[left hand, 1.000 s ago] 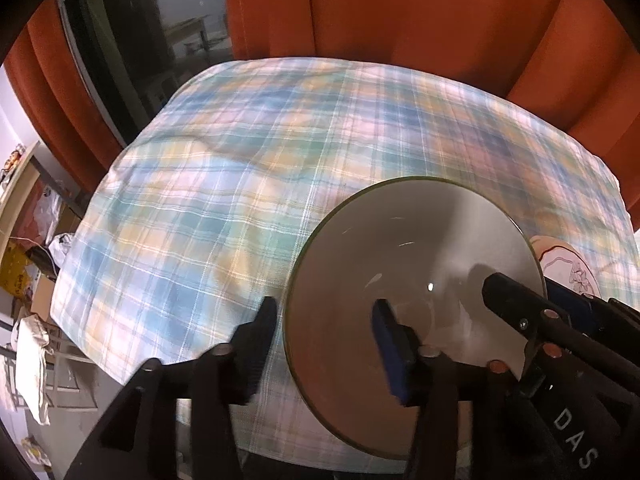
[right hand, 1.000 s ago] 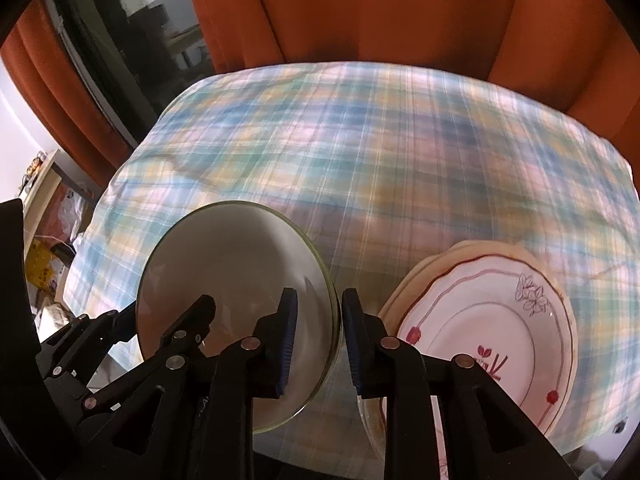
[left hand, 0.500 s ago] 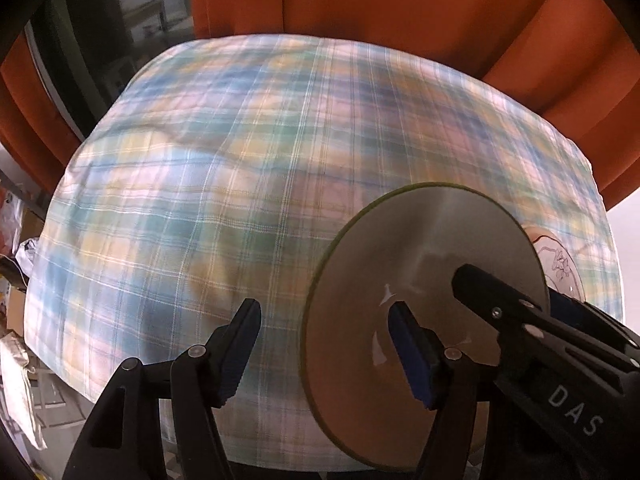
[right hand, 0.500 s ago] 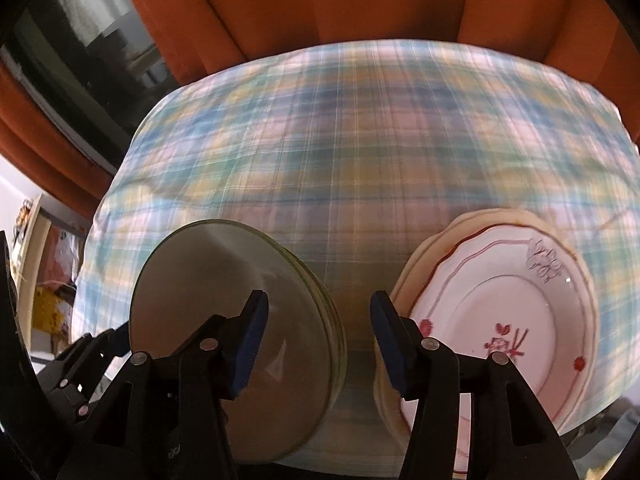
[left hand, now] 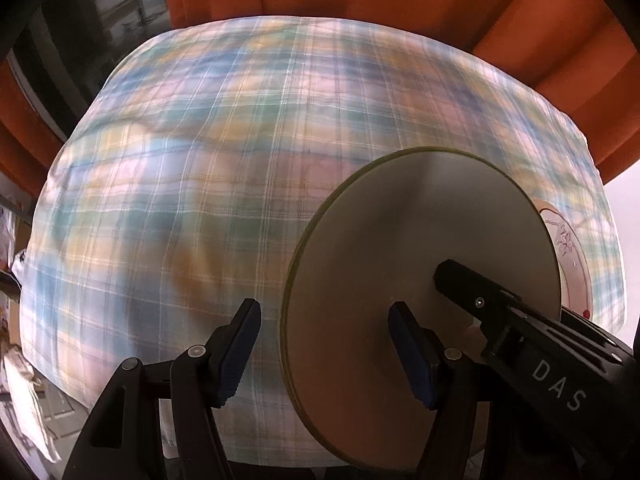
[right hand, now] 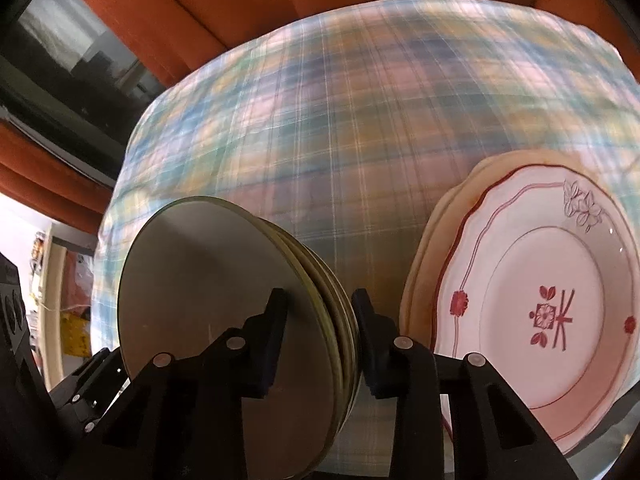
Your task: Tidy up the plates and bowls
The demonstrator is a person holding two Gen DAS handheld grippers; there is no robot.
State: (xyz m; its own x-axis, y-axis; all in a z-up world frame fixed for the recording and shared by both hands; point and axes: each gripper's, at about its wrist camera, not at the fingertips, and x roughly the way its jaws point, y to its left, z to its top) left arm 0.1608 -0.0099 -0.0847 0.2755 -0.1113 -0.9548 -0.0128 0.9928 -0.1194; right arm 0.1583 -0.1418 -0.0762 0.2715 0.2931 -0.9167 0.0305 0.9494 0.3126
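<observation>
At the near edge of the plaid tablecloth (left hand: 240, 160), the left gripper (left hand: 324, 350) stands wide apart, straddling the near-left rim of the green-rimmed bowls (left hand: 420, 280), one pad inside, none pressing. The right gripper (right hand: 318, 338) straddles the stack's right rim (right hand: 224, 300), jaws spread, contact unclear. Floral plates (right hand: 540, 300) lie just right; far cloth lies bare up to orange curtains (right hand: 280, 0).
</observation>
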